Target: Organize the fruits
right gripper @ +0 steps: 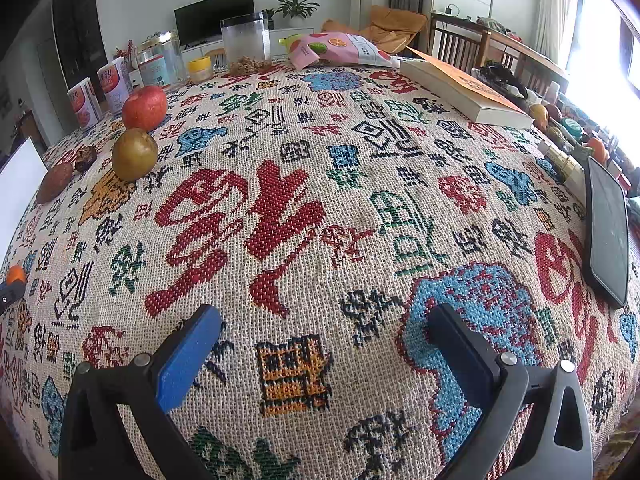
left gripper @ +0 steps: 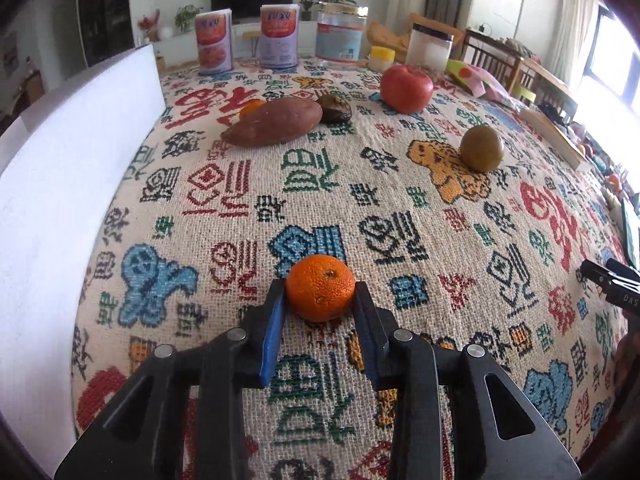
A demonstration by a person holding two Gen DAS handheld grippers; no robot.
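**A:** What does the left wrist camera show?

**B:** The left gripper (left gripper: 320,292) pinches a small orange mandarin (left gripper: 320,287) between its blue-padded fingers (left gripper: 274,332), low over the patterned tablecloth (left gripper: 400,200). Whether the fruit rests on the cloth or sits just above it cannot be told. Farther back lies a sweet potato (left gripper: 274,121), with a second orange fruit (left gripper: 251,107) partly hidden behind it and a dark wrinkled fruit (left gripper: 334,107) just beside its right end. A red apple (left gripper: 406,89) stands to the right, well apart from a brownish-green round fruit (left gripper: 481,149). A white board (left gripper: 60,184) runs along the left edge; two cans (left gripper: 214,42) and jars (left gripper: 341,34) line the far side.

**A:** And the right wrist camera?

**B:** The right gripper (right gripper: 324,320) hangs spread wide over the cloth, nothing between its fingers (right gripper: 188,356). The mandarin shows at the far left edge, held at the left gripper's tip. The apple, the brownish-green fruit, the wrinkled fruit and the sweet potato sit in a loose line at upper left. A book (right gripper: 464,92) lies upper right, a snack bag (right gripper: 340,50) beyond it, and a dark phone (right gripper: 606,232) at the right edge.
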